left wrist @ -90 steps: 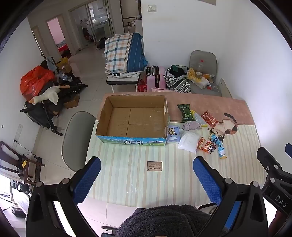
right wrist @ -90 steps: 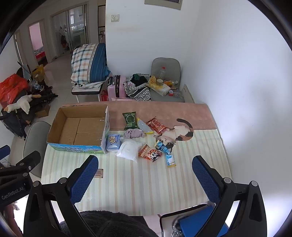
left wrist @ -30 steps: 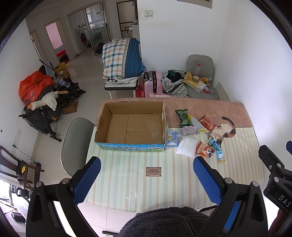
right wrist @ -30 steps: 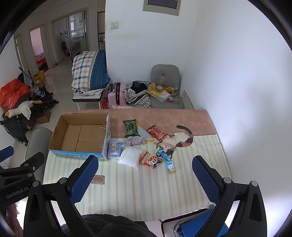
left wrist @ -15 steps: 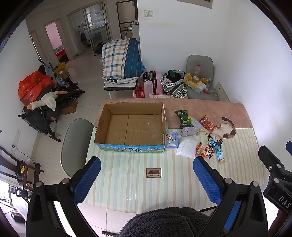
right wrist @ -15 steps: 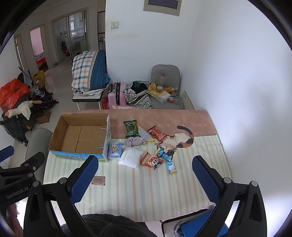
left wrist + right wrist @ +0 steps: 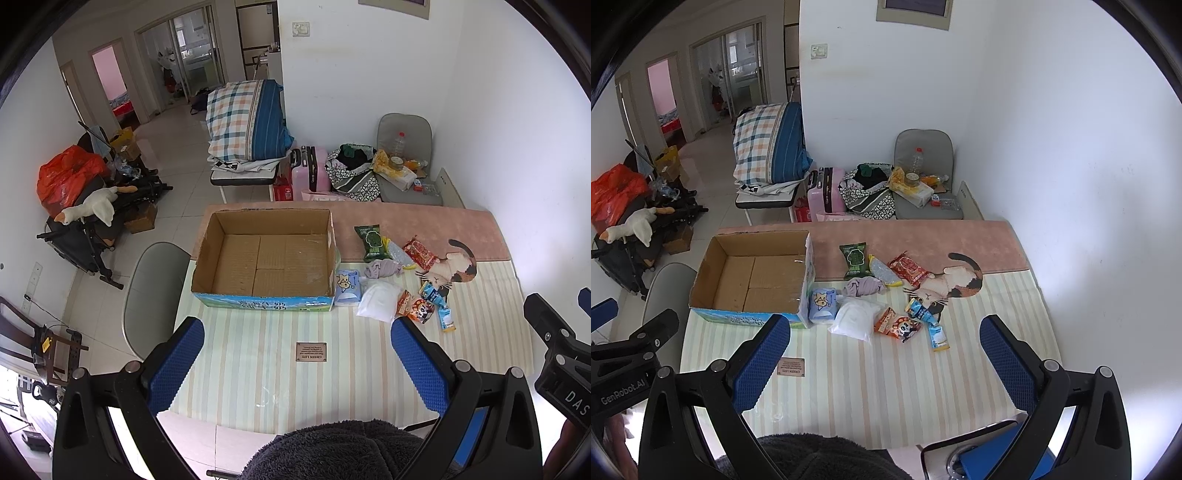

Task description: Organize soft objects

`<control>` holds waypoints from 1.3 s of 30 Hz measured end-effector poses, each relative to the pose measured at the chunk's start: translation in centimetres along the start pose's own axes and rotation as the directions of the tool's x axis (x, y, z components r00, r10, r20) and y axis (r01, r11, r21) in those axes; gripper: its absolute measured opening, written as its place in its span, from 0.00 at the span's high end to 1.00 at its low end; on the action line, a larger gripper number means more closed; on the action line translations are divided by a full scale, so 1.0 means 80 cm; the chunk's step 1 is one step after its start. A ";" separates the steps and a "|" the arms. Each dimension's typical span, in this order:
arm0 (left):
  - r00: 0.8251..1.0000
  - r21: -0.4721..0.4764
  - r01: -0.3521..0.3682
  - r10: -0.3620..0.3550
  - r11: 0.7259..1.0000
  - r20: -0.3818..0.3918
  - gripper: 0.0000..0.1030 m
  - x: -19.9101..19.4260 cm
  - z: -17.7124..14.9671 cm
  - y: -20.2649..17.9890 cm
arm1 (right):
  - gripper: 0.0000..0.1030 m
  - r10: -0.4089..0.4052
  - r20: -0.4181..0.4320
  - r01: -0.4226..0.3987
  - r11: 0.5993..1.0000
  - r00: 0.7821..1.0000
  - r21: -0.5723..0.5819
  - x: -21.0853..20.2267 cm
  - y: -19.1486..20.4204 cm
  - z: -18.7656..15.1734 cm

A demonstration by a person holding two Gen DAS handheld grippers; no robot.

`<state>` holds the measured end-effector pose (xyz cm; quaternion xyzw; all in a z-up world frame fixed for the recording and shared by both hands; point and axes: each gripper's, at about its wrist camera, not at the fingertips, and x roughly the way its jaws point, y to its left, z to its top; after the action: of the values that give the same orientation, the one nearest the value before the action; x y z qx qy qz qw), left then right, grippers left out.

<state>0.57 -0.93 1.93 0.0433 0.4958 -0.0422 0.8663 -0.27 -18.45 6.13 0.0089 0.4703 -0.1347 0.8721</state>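
An empty cardboard box sits at the table's far left. To its right lies a cluster of soft items: a blue tissue pack, a white pouch, a crumpled lilac cloth, a green snack bag, a red packet and an orange packet. My left gripper and right gripper hover high above the near table edge, both open and empty.
A small brown card lies on the striped tablecloth. A grey chair stands left of the table. Beyond it are a bench with folded bedding, a pink suitcase and a cluttered grey chair.
Both grippers have risen and pulled back a little, so the table looks smaller and farther. Nothing on the table has moved.
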 end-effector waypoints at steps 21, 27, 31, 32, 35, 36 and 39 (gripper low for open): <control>0.996 0.025 0.011 -0.008 1.000 -0.084 0.00 0.148 0.075 -0.046 | 0.00 0.005 -0.095 0.000 0.999 0.996 0.053 0.121 -0.045 0.006; 0.938 0.088 0.091 -0.056 0.992 -0.342 0.00 0.314 0.079 -0.110 | 0.00 0.057 -0.293 -0.014 0.989 0.955 0.149 0.283 -0.109 -0.011; 0.870 0.121 0.154 -0.076 0.981 -0.487 0.05 0.422 0.066 -0.164 | 0.00 0.137 -0.436 -0.034 0.971 0.889 0.235 0.411 -0.140 -0.037; 0.860 0.139 0.161 -0.070 0.977 -0.505 0.05 0.442 0.057 -0.179 | 0.00 0.152 -0.453 -0.047 0.971 0.878 0.235 0.436 -0.141 -0.042; 0.825 0.187 0.180 -0.044 0.966 -0.564 0.06 0.503 0.041 -0.211 | 0.00 0.147 -0.509 -0.098 0.988 0.848 0.121 0.506 -0.128 -0.053; 0.815 0.195 0.172 -0.029 0.965 -0.579 0.06 0.518 0.035 -0.215 | 0.00 0.134 -0.526 -0.123 0.991 0.840 0.056 0.526 -0.119 -0.057; 0.797 0.216 0.133 0.025 0.967 -0.603 0.05 0.556 0.022 -0.220 | 0.00 0.114 -0.578 -0.228 0.965 0.808 -0.128 0.580 -0.089 -0.070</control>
<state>22.48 -19.92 -36.15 0.1479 0.7367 -0.1127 0.6502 17.62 -35.03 -34.33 0.0071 0.7154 -0.0007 0.6987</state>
